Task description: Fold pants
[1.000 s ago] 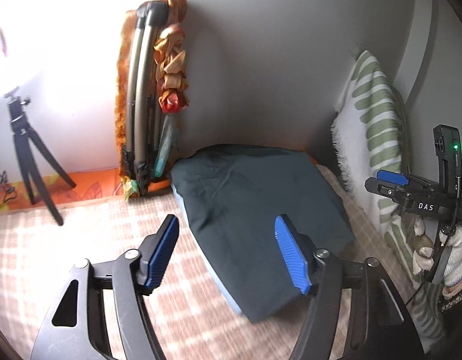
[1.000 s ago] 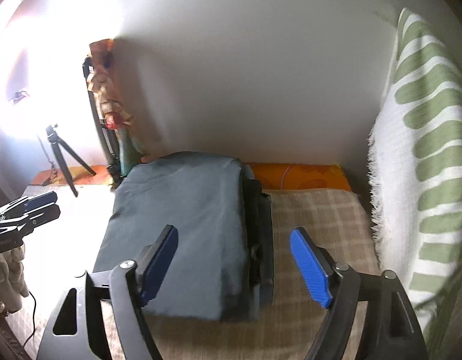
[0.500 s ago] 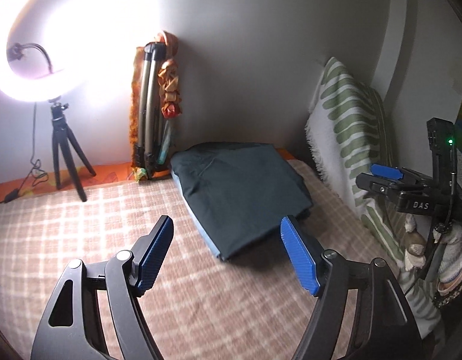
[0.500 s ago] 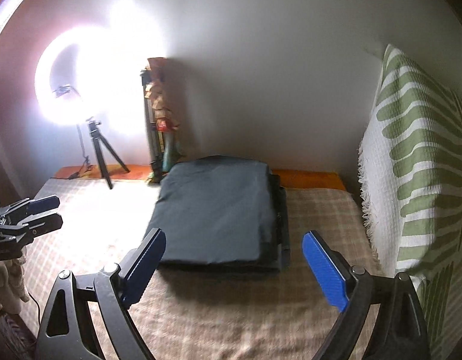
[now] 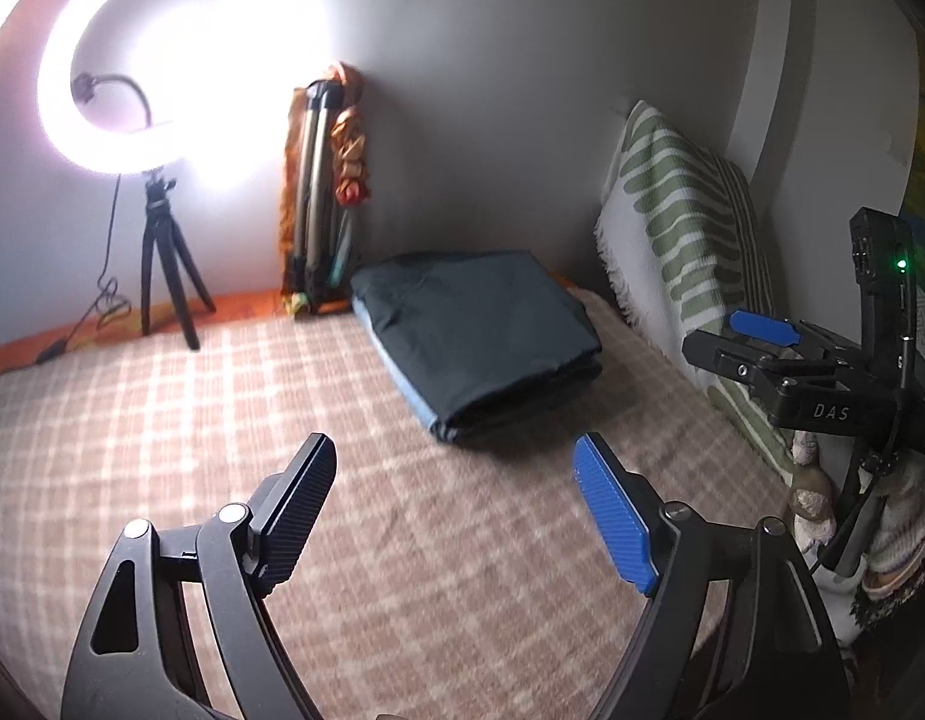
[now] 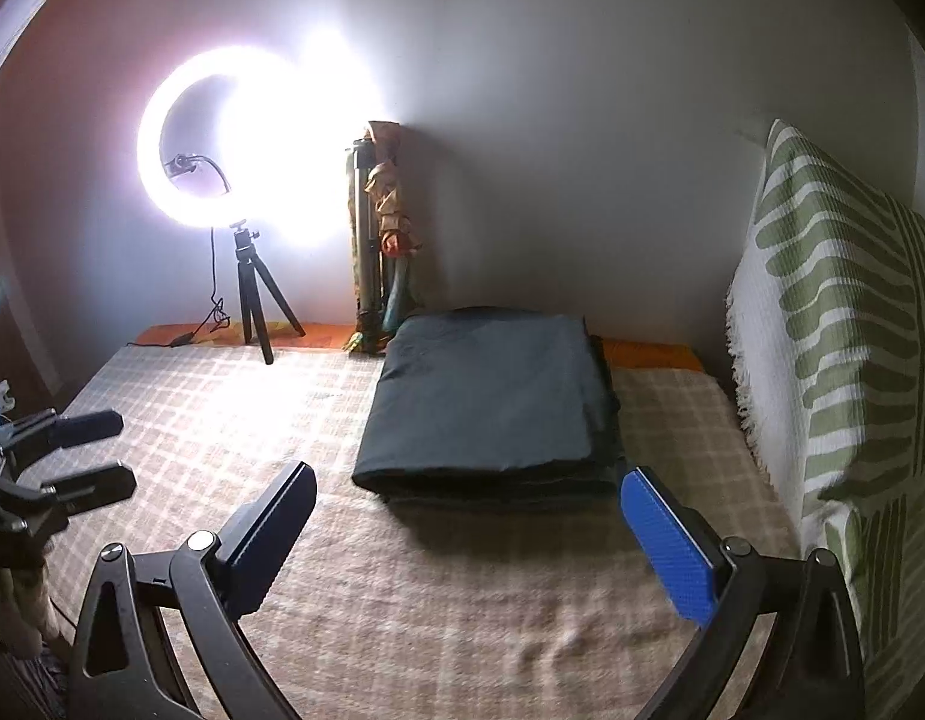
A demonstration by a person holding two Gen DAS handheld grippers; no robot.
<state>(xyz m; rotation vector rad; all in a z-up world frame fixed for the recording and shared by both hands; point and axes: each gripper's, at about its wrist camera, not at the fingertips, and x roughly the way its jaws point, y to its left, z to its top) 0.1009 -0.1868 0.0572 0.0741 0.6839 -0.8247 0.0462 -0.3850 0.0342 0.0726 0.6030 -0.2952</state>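
The folded pants [image 6: 486,402] are laid squarely on the bed [image 6: 462,600], near the wall. Both tongs, left [image 5: 456,510] and right [image 6: 468,540], have just been opened wide, with nothing held between them; bare blanket is seen beneath.

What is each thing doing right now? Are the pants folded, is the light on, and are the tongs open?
Pants: folded, lying flat on the bed.
Ring light: switched on.
Pillow: propped upright at the wall.
Left tongs: open, empty, just widened.
Right tongs: open, empty, just widened.
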